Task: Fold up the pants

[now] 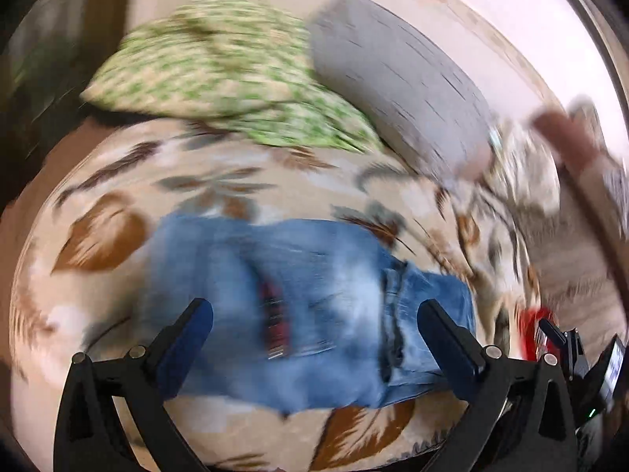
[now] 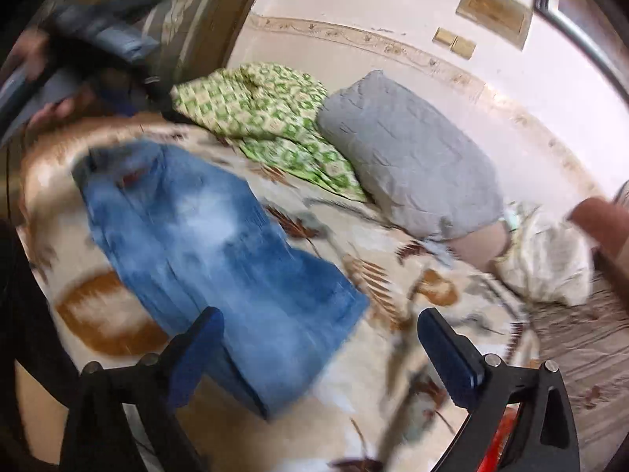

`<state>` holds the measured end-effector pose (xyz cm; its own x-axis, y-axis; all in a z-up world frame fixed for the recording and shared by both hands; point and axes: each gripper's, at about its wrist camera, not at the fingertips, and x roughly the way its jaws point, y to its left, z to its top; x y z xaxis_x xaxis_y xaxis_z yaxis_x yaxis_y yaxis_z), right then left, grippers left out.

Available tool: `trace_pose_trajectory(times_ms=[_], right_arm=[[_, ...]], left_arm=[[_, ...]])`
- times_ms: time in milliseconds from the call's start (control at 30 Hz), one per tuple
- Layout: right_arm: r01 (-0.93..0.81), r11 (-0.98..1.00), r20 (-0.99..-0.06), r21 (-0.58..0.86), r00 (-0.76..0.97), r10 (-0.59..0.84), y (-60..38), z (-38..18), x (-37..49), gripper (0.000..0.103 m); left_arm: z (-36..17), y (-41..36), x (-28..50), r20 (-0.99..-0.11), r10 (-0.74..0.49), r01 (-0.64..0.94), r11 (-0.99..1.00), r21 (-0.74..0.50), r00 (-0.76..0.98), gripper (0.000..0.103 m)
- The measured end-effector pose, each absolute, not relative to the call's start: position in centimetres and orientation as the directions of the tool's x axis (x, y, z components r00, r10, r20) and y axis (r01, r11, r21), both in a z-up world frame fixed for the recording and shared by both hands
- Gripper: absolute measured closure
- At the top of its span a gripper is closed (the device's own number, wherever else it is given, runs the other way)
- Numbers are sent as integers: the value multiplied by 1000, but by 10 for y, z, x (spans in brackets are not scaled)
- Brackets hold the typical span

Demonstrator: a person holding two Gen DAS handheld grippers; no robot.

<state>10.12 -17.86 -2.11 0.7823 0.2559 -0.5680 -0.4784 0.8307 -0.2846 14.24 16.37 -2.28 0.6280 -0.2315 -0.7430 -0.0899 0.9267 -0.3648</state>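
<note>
Blue jeans point(image 1: 306, 306) lie folded on a leaf-patterned bedspread point(image 1: 220, 188). In the left wrist view my left gripper point(image 1: 314, 314) hovers over them, open wide, nothing between its dark blue pads point(image 1: 184, 346). A red label shows at the jeans' middle fold. In the right wrist view the jeans point(image 2: 220, 259) stretch from upper left toward the centre. My right gripper point(image 2: 320, 334) stands open above their near end, its pads apart and holding nothing. At the upper left of that view, blurred, are the other gripper point(image 2: 98, 35) and the hand that holds it. Both views are motion-blurred.
A green patterned blanket point(image 2: 267, 118) and a grey pillow point(image 2: 409, 157) lie at the bed's far side against the wall. A crumpled pale cloth point(image 2: 542, 255) and a person's hand point(image 2: 605, 232) are at the right. Something red point(image 1: 532, 330) lies at the bed's edge.
</note>
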Motion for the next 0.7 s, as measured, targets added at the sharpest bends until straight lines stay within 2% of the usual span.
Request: trace_pose_trajectory(times_ms=[100, 233, 367, 500, 700], right_arm=[[-536, 823, -584, -188, 735, 345, -162, 1, 120, 3], [-622, 777, -610, -97, 654, 448, -123, 28, 148, 3], [-660, 748, -668, -63, 585, 460, -76, 40, 173, 3], [-696, 718, -731, -24, 502, 463, -30, 42, 195, 3], [-744, 668, -832, 21, 357, 424, 54, 37, 229, 3]], left_arm=[[-43, 199, 120, -729, -193, -179, 899, -399, 657, 0], [-85, 218, 99, -725, -220, -225, 857, -463, 653, 0], [-124, 225, 93, -727, -267, -261, 811, -525, 633, 0], [-154, 235, 89, -669, -329, -290, 711, -640, 667, 0], [-170, 241, 93, -615, -314, -283, 678, -678, 723, 0]])
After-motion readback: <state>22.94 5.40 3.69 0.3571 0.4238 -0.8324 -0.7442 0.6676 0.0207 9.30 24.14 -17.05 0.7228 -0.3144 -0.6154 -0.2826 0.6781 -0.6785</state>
